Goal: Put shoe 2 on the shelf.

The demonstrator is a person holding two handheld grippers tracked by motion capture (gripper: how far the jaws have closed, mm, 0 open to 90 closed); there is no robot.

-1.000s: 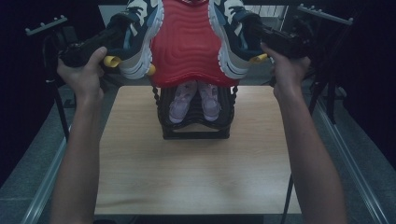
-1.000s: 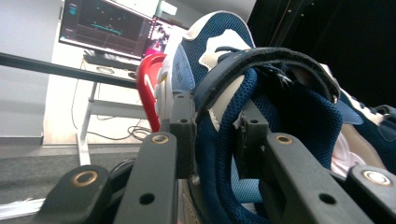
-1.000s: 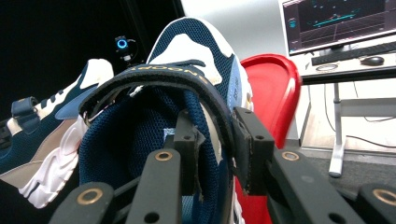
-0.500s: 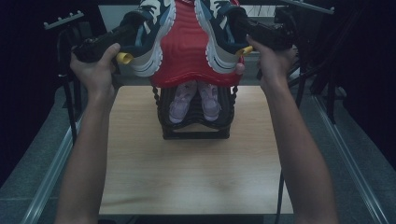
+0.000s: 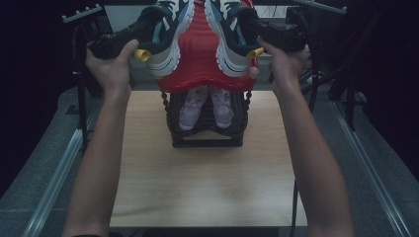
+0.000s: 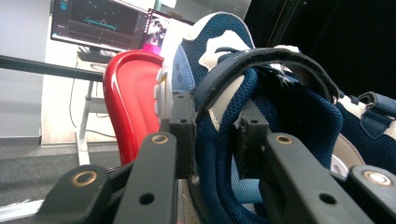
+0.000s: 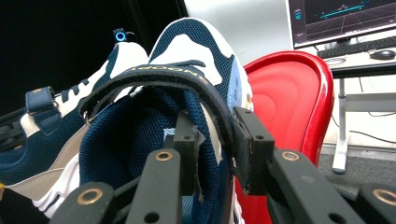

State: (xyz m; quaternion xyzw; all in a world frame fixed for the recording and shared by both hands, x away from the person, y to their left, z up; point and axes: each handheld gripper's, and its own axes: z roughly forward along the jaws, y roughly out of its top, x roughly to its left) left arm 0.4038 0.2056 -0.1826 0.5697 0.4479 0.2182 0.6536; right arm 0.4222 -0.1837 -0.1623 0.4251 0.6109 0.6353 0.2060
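I am holding 2 navy-and-white sneakers up over the far end of the table [image 5: 197, 197], 1 in each set of tongs. The left gripper [image 6: 212, 133] is clamping the heel collar of the left sneaker [image 5: 168, 37]: 1 jaw is sitting inside the shoe against the blue mesh lining, the other is pressing the outside of the heel. The right gripper [image 7: 212, 140] is clamping the right sneaker [image 5: 232, 34] the same way, 1 jaw inside the collar and 1 outside, with the lettered heel strap arching just above the jaw tips. Both shoes are pointing away from the tongs, toes up and far from me, soles facing each other.

Between the 2 sneakers, just beyond the inner jaw of each gripper, a red curved shell [image 5: 200, 64] is standing upright, and both soles are lying close against it. Below the tongs, a black rack [image 5: 207, 133] is resting on the table with a pair of pink shoes [image 5: 205, 106] tucked into it. My left hand [image 5: 111, 66] and right hand [image 5: 284, 61] are gripping the handles.
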